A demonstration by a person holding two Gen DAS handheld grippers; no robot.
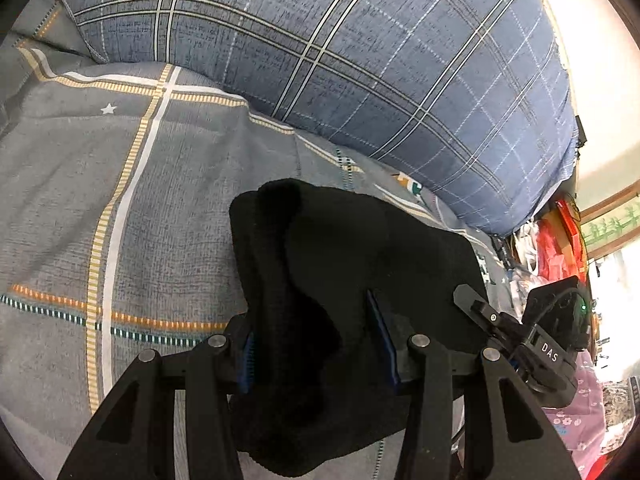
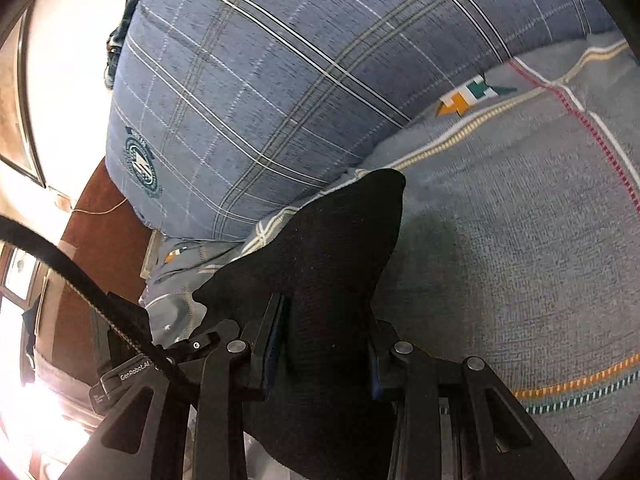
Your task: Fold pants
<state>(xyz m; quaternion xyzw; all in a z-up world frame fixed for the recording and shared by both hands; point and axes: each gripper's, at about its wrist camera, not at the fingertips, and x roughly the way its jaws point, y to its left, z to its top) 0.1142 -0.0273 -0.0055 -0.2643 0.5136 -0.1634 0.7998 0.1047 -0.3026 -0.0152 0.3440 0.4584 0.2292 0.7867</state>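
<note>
The black pants [image 1: 344, 264] are bunched between the fingers of my left gripper [image 1: 316, 344], which is shut on the cloth above the grey bedsheet [image 1: 120, 208]. In the right wrist view the same black pants [image 2: 340, 248] stick up in a point between the fingers of my right gripper [image 2: 324, 344], which is shut on them. My right gripper also shows at the right edge of the left wrist view [image 1: 480, 312], close beside the left one. The rest of the pants hangs below, hidden by the grippers.
A big blue plaid pillow [image 1: 360, 60] lies along the far side of the bed, also in the right wrist view [image 2: 260, 100]. Red and pink clutter [image 1: 560, 248] sits past the bed's right edge. A dark red floor [image 2: 100, 240] lies left of the bed.
</note>
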